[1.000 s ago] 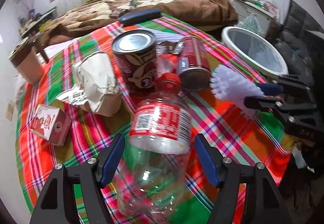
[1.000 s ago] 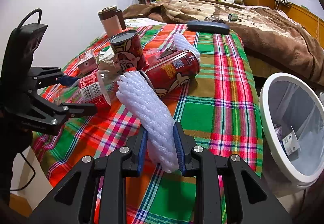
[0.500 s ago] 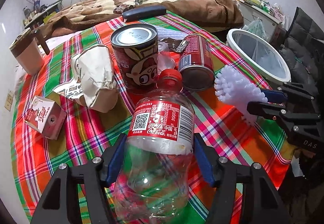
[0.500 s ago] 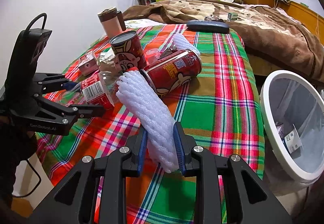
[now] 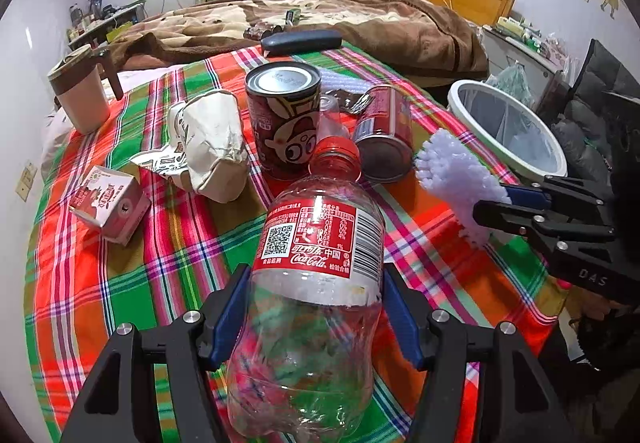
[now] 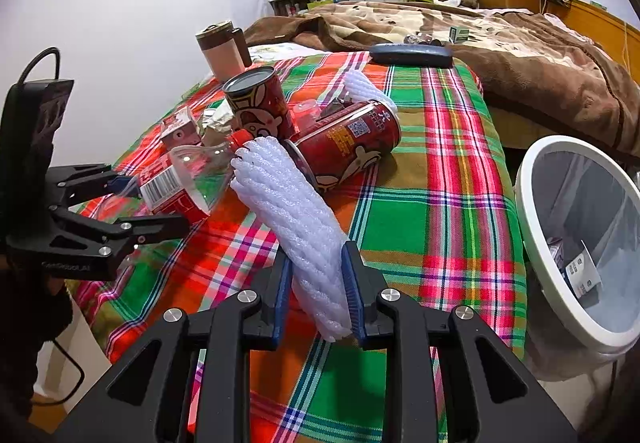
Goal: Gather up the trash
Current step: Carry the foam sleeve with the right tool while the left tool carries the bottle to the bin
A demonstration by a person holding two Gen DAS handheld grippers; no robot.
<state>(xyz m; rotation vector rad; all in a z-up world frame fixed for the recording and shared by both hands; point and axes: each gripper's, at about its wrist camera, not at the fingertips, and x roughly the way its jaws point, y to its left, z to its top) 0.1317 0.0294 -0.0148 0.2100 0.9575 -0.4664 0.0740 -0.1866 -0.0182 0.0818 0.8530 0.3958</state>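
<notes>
Left gripper jaws clamped on one clear plastic bottle, right gripper jaws clamped on one white foam sleeve; two red cans, one upright, one lying, one white-rimmed bin beside the plaid surface

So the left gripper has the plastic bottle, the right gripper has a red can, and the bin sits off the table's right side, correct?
Not quite. The right gripper is shut on the white foam sleeve, not a can; the right wrist view shows it. The left gripper does hold the bottle, and the bin is off the table's right side.
</notes>
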